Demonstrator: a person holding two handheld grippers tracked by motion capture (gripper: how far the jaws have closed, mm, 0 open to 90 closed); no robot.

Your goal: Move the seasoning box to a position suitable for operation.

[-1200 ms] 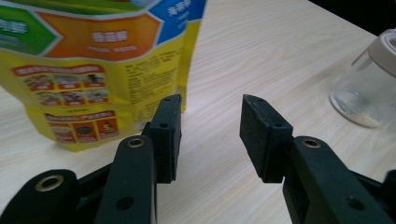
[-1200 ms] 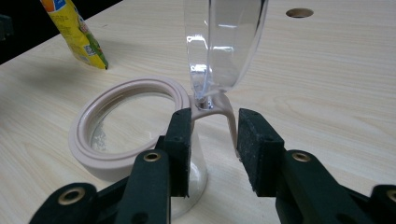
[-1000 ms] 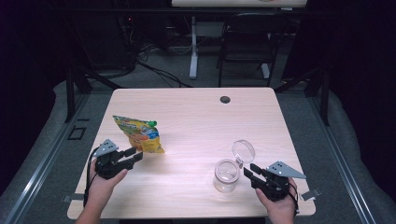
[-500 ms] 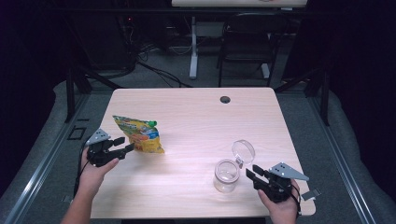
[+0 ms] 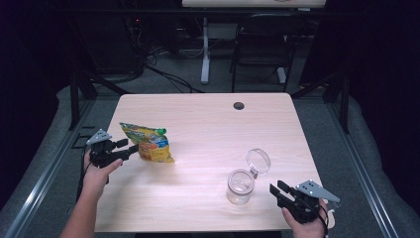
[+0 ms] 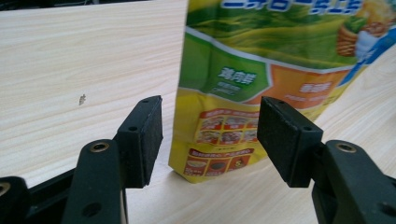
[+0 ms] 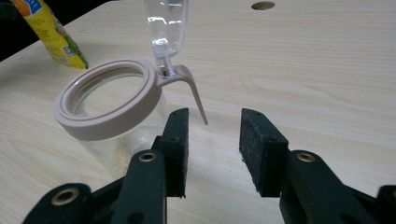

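A yellow and green snack pouch (image 5: 148,144) stands on the left of the light wooden table (image 5: 208,124). My left gripper (image 5: 128,146) points at its lower left corner. Its jaws have just been opening and stand open. In the left gripper view the pouch (image 6: 247,70) rises just beyond the pads (image 6: 144,135), untouched, with nothing gripped in my left gripper (image 6: 210,135). A clear jar (image 5: 240,187) with a beige rim and a flipped-up clear lid (image 5: 258,161) stands front right. My right gripper (image 5: 276,187) is open beside it. In the right gripper view the jar (image 7: 107,98) sits left of my right gripper (image 7: 212,140).
A dark cable hole (image 5: 239,105) lies near the table's far edge. Bare wood stretches between pouch and jar. Beyond the table stand a chair and desk legs with cables on a dark floor.
My left gripper has drawn back to the left from the pouch and its jaws have spread. The right gripper has backed slightly away from the jar. Pouch and jar stay put.
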